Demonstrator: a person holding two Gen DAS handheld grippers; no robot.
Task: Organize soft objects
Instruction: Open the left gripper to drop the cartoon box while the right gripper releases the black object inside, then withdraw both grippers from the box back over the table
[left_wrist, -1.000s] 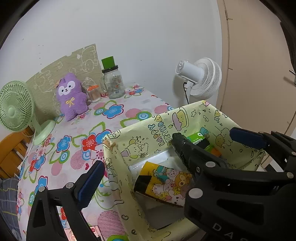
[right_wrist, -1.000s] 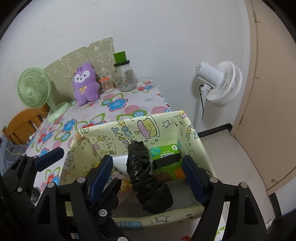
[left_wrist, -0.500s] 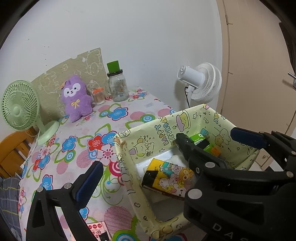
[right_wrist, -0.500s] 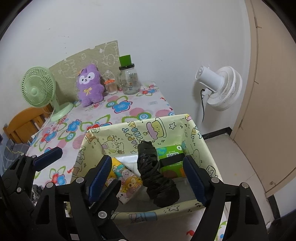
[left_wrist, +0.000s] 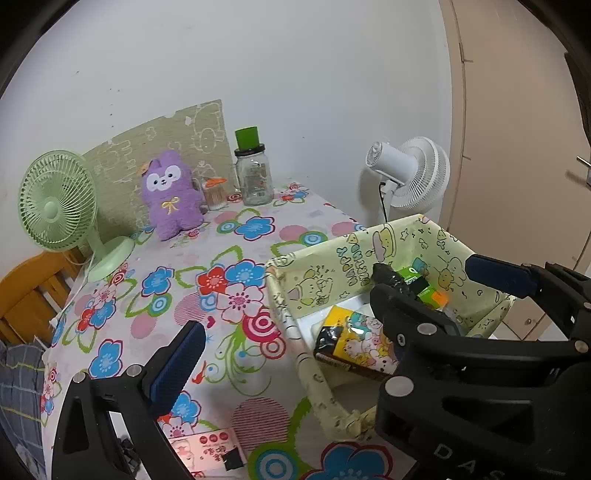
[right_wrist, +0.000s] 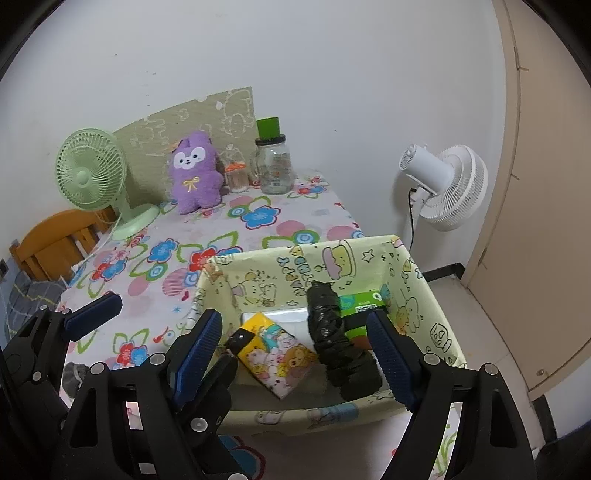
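A plain white wall fills the upper frame. At right stands a beige door above pale floor tiles. A table in a flowered cloth takes the centre, with an orange wooden chair at left and a white fan at right.

I'm in somebody's home, a small lived-in room with a plain white wall and a beige door. The counter wears a bright flowered cloth, with a purple plush toy, a green desk fan and a glass jar at the back. A white standing fan is on the tiled floor, a wooden chair alongside, a cartoon-print fabric bin up front
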